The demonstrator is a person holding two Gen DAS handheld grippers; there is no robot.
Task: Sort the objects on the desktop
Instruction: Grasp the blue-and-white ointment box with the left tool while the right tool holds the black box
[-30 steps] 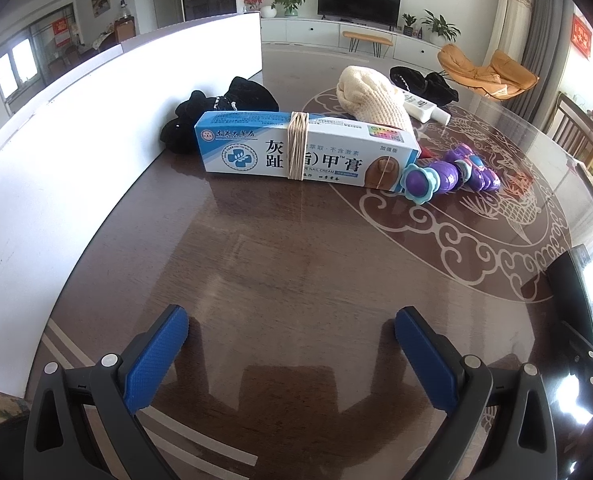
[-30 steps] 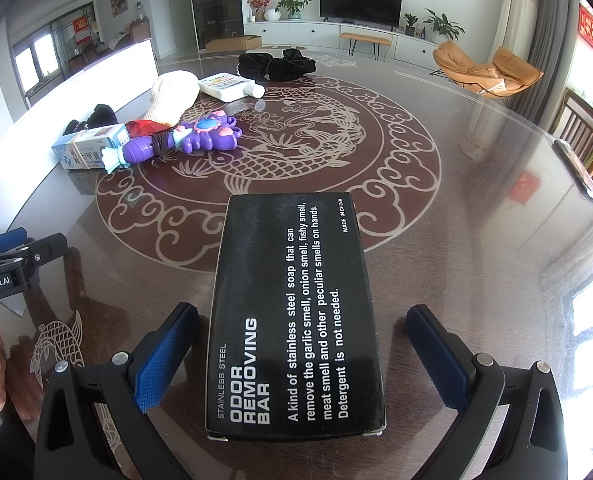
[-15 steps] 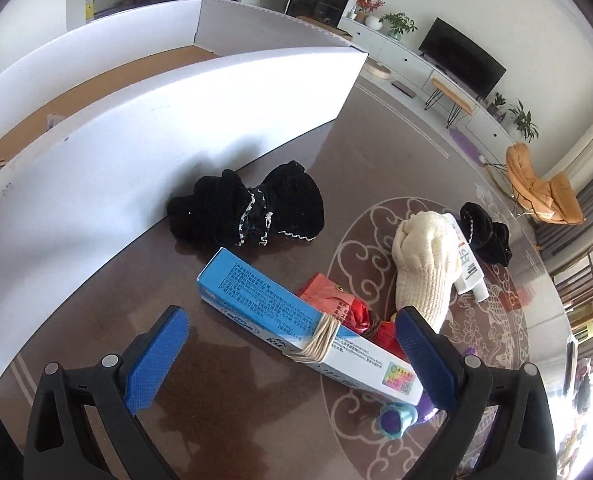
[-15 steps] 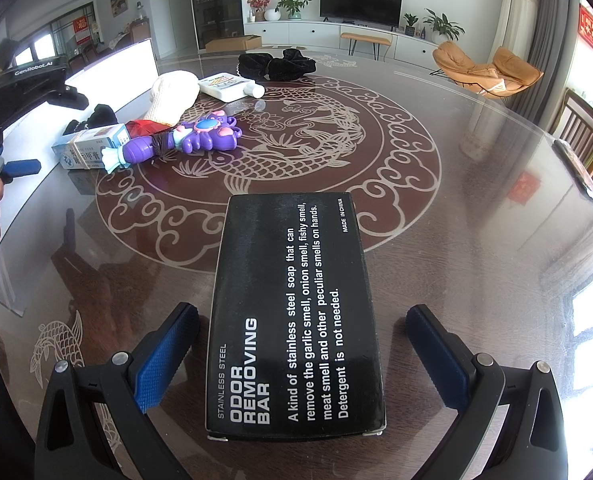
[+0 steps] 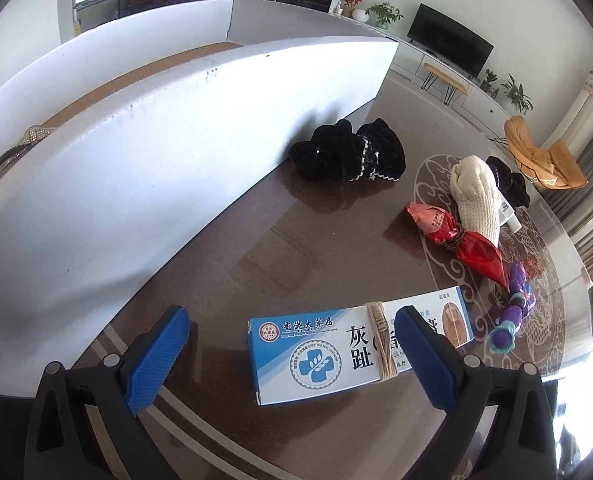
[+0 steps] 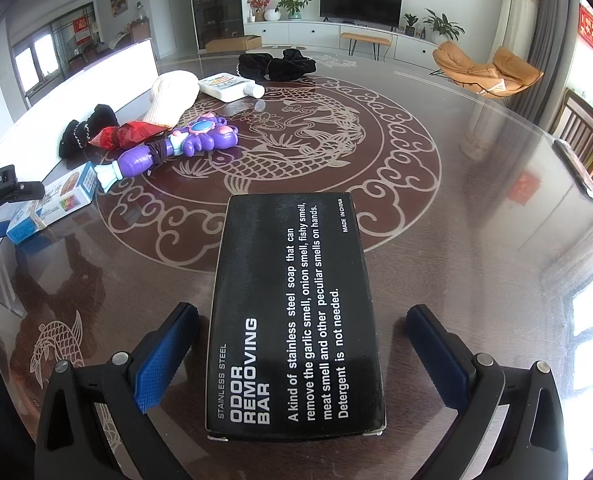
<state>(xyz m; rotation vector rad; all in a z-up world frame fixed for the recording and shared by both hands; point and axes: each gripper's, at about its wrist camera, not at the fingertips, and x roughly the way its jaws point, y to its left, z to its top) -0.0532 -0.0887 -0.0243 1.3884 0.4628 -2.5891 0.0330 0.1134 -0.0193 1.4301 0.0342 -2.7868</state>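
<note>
A blue-and-white ointment box (image 5: 352,346) bound with a rubber band lies on the brown table. My left gripper (image 5: 292,348) is open above it, its right finger over the box's far half. The box also shows in the right wrist view (image 6: 52,208). My right gripper (image 6: 302,354) is open, its fingers either side of a flat black odor-removing-bar box (image 6: 296,308), not touching it. Beyond lie a purple toy (image 6: 176,148), a red wrapped packet (image 5: 456,236), a cream knitted item (image 5: 478,196) and black fabric (image 5: 348,152).
A long white box wall (image 5: 156,168) runs along the table's left side, with a brown compartment behind it. A white bottle (image 6: 230,86) and a second black fabric bundle (image 6: 278,64) lie at the far side. The left gripper's body (image 6: 0,192) shows at the right wrist view's left edge.
My left gripper rose and swung toward the white box, then came down over the ointment box, which now sits between its fingers. The right gripper and the black box have not moved.
</note>
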